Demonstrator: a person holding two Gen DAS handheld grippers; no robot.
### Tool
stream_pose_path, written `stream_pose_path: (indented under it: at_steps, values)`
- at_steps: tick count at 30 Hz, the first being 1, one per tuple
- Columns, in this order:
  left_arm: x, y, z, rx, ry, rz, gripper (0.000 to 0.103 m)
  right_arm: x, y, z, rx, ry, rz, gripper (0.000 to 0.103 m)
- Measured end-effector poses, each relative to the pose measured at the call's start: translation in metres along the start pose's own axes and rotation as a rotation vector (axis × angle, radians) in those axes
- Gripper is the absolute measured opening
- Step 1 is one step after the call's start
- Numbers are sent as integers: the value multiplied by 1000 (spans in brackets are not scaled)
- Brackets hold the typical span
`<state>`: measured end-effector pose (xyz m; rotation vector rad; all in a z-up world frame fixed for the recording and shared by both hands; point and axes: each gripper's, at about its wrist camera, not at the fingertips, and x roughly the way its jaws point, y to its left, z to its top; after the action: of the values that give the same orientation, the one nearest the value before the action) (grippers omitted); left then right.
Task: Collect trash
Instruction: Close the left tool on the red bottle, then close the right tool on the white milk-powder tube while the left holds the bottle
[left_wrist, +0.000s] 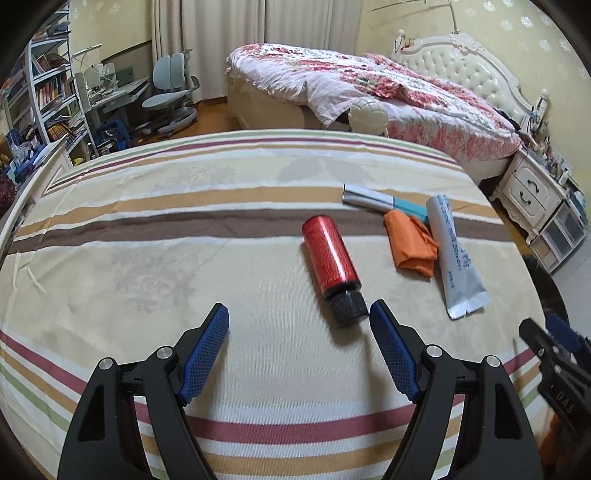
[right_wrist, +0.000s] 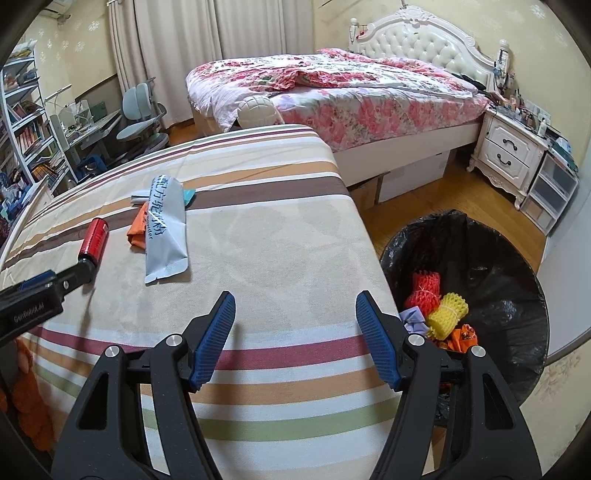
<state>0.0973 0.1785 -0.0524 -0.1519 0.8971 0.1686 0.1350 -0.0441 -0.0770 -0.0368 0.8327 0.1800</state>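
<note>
A red bottle (left_wrist: 330, 254) with a black cap lies on the striped bedcover (left_wrist: 184, 240). Its cap is just inside the right fingertip of my left gripper (left_wrist: 299, 310), which is open and empty. Beyond the bottle lie a crumpled orange wrapper (left_wrist: 410, 243), a silver pouch (left_wrist: 450, 254) and a silver-and-teal pack (left_wrist: 369, 199). My right gripper (right_wrist: 295, 299) hovers open and empty over the bedcover's near right part, beside a bin lined with a black bag (right_wrist: 480, 258). The bin holds red and yellow foam nets (right_wrist: 436, 299). The right wrist view also shows the red bottle (right_wrist: 94, 240) and silver pouch (right_wrist: 166, 229) at left.
A second bed with a floral quilt (right_wrist: 332, 88) stands behind, and a white nightstand (right_wrist: 506, 151) is at right. A desk, a grey chair (left_wrist: 170, 88) and bookshelves fill the far left. Wooden floor (right_wrist: 424, 199) shows between the beds and around the bin.
</note>
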Motion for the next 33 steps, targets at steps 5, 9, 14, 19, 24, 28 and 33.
stream_pose_path:
  at_steps: [5,9,14,19,24,28,33]
  values:
    - [13,2,13,9,-7,12,76,0,16,0,-30,1,21,66]
    - [18,5,13,37,0,4,52,1,29,1,-54,5,38,66]
    - [14,7,7,101,-16,16,27,5,47,4,-82,11,65,66]
    - [8,17,1,102,-19,4,26,9,62,9,-105,7,75,66]
    - [2,25,-5,94,-19,3,26,15,75,14,-122,12,86,66]
    - [-3,32,-11,82,-20,-6,26,18,82,18,-132,14,89,66]
    - [-7,40,-5,46,-51,-13,62,23,89,23,-147,19,87,66]
